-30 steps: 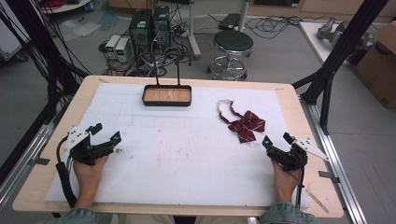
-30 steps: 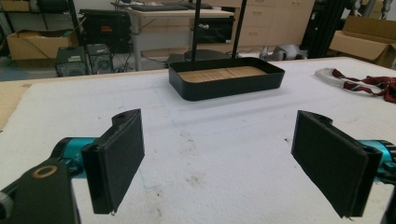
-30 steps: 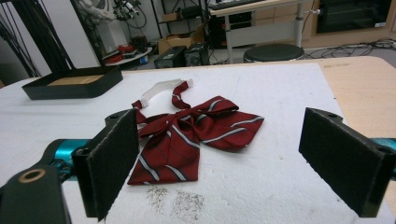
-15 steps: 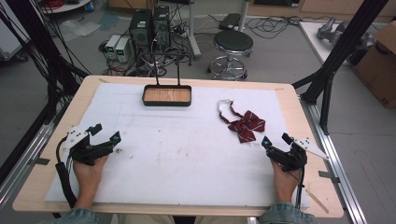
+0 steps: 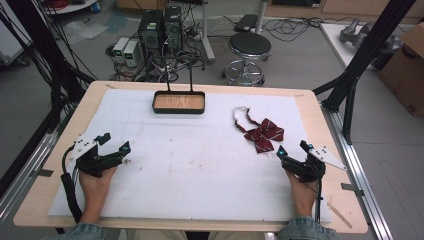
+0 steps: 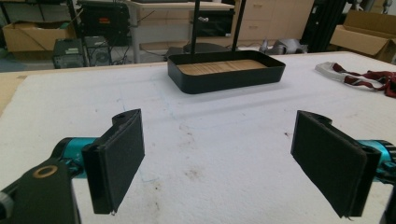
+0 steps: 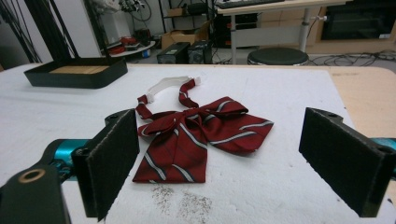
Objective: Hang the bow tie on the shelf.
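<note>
dark red bow tie (image 7: pixel 196 135) w/ grey stripes (white strap) lying flat.

Grey floor, round stool (image 5: pixel 249 46), cables (image 5: pixel 295 24)

Background clutter behind the table, floor level.
Round black stool (image 5: pixel 249 46) on chrome base just past the far edge; computer towers (image 5: pixel 160 27) and tangled cables left of it; cardboard box (image 5: pixel 406 62) at far right; black frame struts (image 5: pixel 365 52) both sides.
</note>
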A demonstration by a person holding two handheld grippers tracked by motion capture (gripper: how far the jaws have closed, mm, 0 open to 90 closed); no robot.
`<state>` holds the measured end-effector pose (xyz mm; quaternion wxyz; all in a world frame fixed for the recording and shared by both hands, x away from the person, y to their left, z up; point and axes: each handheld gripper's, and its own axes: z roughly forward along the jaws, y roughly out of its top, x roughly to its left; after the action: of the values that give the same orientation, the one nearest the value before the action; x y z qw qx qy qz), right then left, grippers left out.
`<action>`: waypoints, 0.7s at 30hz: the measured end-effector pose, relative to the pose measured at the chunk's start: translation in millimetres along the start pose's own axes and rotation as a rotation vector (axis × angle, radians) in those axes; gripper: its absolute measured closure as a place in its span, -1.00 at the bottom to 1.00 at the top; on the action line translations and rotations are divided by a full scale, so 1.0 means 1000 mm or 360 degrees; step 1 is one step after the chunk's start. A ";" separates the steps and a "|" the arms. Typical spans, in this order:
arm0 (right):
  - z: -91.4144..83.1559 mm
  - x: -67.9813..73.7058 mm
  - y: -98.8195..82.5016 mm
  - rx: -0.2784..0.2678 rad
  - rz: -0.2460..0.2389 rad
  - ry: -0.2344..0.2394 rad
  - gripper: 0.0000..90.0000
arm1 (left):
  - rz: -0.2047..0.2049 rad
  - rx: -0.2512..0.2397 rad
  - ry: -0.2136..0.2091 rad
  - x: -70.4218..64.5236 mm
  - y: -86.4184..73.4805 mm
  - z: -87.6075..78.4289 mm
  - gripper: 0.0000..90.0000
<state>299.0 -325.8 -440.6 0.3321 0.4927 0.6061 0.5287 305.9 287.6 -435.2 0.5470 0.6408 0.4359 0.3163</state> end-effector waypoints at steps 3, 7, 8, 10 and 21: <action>0.003 0.003 0.002 -0.0013 0.0029 0.0010 -0.75 | 0.0018 0.0009 -0.0009 -0.001 0.000 0.001 -0.61; 0.016 0.010 0.010 -0.0013 0.0040 -0.0025 -0.75 | 0.0014 0.0009 -0.0023 -0.001 0.000 0.001 -0.61; 0.025 0.013 0.016 0.0009 0.0049 -0.0032 -0.74 | 0.0010 0.0009 -0.0027 -0.002 0.000 0.001 -0.61; 0.029 0.014 0.018 0.0008 0.0046 -0.0039 -0.74 | 0.0008 0.0007 -0.0029 -0.002 0.000 0.001 -0.61; 0.089 0.025 0.036 0.0125 -0.0011 -0.0101 -0.74 | 0.0011 0.0002 -0.0045 -0.002 0.000 0.002 -0.59</action>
<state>383.0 -276.0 -422.3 0.3335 0.5199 0.6172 0.4874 306.6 284.8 -435.5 0.5517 0.6471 0.4261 0.3088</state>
